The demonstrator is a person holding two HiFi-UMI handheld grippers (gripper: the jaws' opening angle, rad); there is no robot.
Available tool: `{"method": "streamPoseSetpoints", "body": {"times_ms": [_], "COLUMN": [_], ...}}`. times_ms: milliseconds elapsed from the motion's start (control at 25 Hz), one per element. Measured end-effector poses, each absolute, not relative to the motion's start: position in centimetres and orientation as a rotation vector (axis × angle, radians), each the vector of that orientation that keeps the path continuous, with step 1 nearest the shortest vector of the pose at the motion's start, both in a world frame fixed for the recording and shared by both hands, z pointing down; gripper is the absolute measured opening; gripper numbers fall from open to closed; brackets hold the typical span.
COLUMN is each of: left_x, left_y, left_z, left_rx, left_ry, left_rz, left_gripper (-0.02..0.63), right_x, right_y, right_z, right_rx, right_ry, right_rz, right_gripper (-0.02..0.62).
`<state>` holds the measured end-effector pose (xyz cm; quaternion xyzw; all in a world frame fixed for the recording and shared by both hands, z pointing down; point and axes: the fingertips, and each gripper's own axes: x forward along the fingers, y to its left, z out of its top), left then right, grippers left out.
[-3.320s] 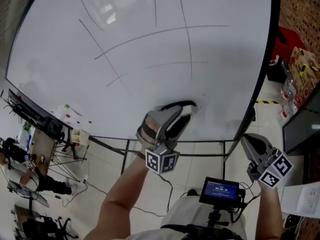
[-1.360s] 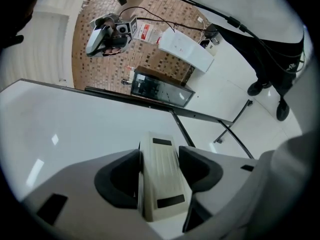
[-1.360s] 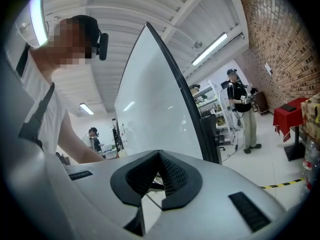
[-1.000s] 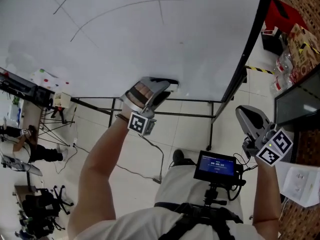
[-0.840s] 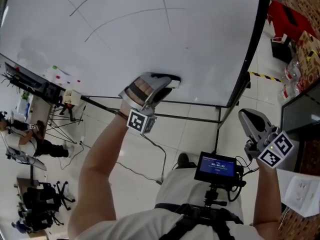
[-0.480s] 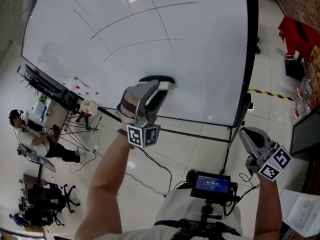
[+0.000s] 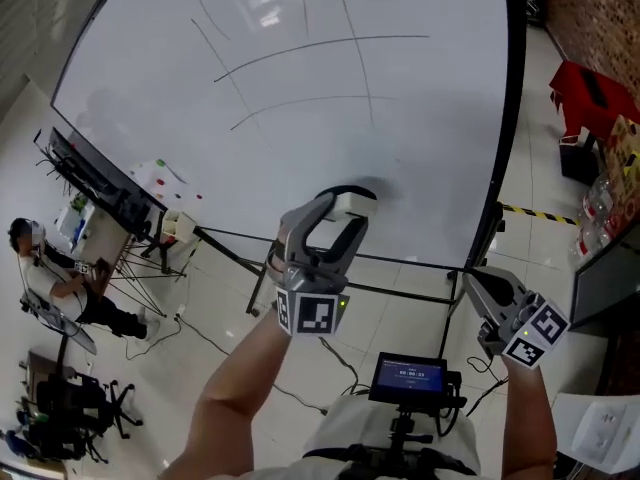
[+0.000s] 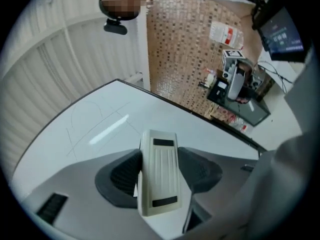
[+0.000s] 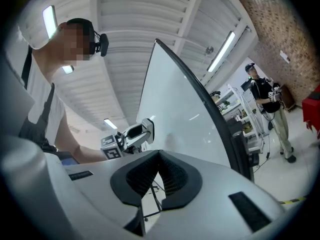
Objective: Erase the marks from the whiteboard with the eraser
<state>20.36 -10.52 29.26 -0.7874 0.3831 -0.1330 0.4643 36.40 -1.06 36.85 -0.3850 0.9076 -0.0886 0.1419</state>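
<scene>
Left tongs (image 7: 338, 210): clamped on the eraser (image 7: 349, 204), one ribbed pad on each long side, raised in front of the lower part of the whiteboard (image 7: 430, 138).
Left tongs, own view (image 8: 159, 170): the eraser (image 8: 159, 176) sat squarely between the pads, its ribbed pale back toward the camera.
Eraser, long axis: ran from 6 to 12 o'clock in the left gripper view, in line with the way the tongs pointed, so the jaws closed across its short width.
Eraser, contact: whether the felt side pressed on the board could not be told from any view.
Marks (image 7: 320, 48): thin dark lines, two long arcs crossed by a few steeper strokes, on the upper half of the board.
Key relation: in the head view the marks lay from 11 to 12 o'clock of the eraser, the lower arc (image 7: 300, 103) nearest and set apart from it by bare white board.
Judgement: the next stroke probably needed a reach toward 12 o'clock, with the felt laid flat against the board.
Right tongs (image 7: 489, 290): jaws together on nothing, low at 4 o'clock of the eraser, off the board's right edge.
Right tongs, own view (image 9: 159, 176): pads met, nothing between them.
Nearer hand: the left, which carried the eraser.
</scene>
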Motion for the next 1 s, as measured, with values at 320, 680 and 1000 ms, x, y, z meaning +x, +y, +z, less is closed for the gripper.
{"method": "streamPoseSetpoints", "body": {"times_ms": [320,680,1000], "left_x": [11.2,1.6,-4.5], "left_y": [-6.9,-3.0,-2.9], "left_z": [32.3,39.3,46.3], "left_rx": [-2.302,-2.782,-2.949], "left_ry": [0.993,1.085,1.067], "left_rz": [-0.149,-0.093,-0.018], "left_gripper": [0.267,0.265,0.265], "right_x": [27.9,17.9,10.1], "right_y": [0.0,0.2,-0.6], "right_z": [35.4,36.9,41.5], "right_rx": [-1.113,-1.130,-1.109], "right_ry": [2.685,2.726,2.755], "right_rz": [-0.218,-0.249,-0.303], "right_gripper": [0.017,0.017,0.017]}}
